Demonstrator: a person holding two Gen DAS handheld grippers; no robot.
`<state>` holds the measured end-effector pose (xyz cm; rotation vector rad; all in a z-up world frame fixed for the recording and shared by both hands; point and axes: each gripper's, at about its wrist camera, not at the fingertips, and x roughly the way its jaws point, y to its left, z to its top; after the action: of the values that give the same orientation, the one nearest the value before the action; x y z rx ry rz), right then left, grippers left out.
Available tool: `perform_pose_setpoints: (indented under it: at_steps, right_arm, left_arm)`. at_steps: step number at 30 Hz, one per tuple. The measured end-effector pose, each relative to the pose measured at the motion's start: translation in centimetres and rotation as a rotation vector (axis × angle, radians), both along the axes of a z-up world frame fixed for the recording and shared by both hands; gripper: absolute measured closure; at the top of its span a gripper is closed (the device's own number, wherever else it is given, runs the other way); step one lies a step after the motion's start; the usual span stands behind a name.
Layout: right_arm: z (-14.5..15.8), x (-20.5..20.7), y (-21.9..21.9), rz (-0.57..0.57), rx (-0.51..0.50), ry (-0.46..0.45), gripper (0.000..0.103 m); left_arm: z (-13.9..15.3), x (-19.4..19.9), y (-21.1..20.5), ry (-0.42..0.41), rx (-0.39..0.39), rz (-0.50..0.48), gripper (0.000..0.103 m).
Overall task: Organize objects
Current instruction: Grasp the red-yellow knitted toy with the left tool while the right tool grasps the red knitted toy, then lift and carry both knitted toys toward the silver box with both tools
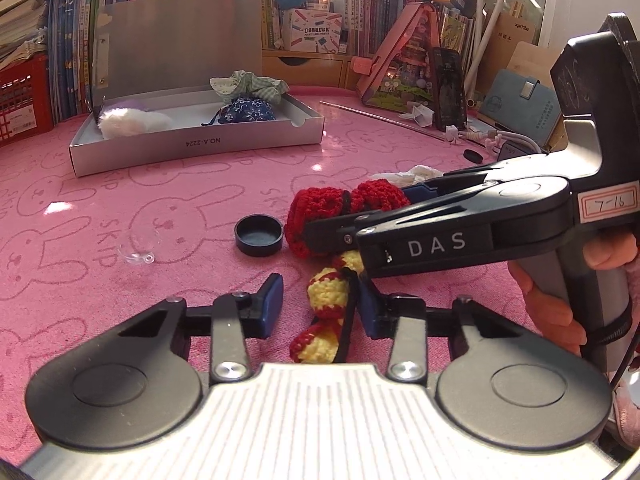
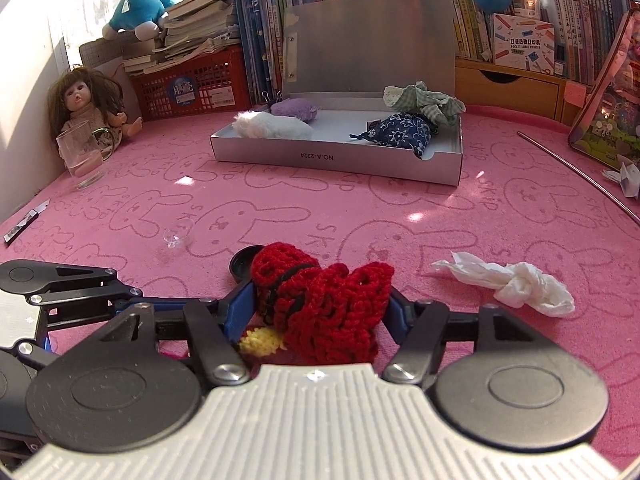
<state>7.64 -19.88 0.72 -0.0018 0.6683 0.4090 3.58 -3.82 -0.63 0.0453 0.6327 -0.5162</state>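
- Near the front of the pink table (image 2: 400, 208), a red and yellow crocheted piece (image 2: 324, 304) lies between both claws, well short of the open grey box (image 2: 336, 158) at the back.
- Its red end is flanked by the blue pads of the right claw (image 2: 320, 316), which appear to press its sides; this is judged a grip, though firm contact cannot be confirmed.
- Its yellow-striped end (image 1: 328, 300) lies inside the left claw (image 1: 320, 304): one pad is touching the yarn, the other pad (image 1: 272, 304) is seen standing clear, so this claw is not yet clenched.
- The step in hand is judged to be the two-handed pickup of the piece.
- A full closing of the left claw is called for next, then a joint lift and a carry to the box.
- Room is left in the middle of the box, between the white fluffy item (image 2: 272, 126) and the blue patterned pouch (image 2: 400, 132).
- The box's front wall must be cleared.
- The black cap (image 1: 259, 235), the clear glass bit (image 1: 138, 250) and the crumpled tissue (image 2: 516, 280) lie close by; the path beyond is open.
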Motion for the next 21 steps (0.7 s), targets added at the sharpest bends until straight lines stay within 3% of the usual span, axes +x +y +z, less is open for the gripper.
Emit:
perform_pose_setpoints:
  at_steps: [4, 9, 21]
  right_arm:
    - [0.3, -0.2, 0.1, 0.005, 0.005, -0.007, 0.043]
    - [0.7, -0.6, -0.2, -0.008, 0.018, -0.024, 0.045]
    - [1.8, -0.8, -1.6, -0.074, 0.036, -0.068, 0.046]
  left_arm:
    - [0.1, 0.0, 0.2, 0.006, -0.010, 0.003, 0.068]
    - [0.6, -0.2, 0.3, -0.013, -0.012, 0.016, 0.073]
    - [1.7, 0.1, 1.5, -0.044, -0.022, 0.066, 0.074]
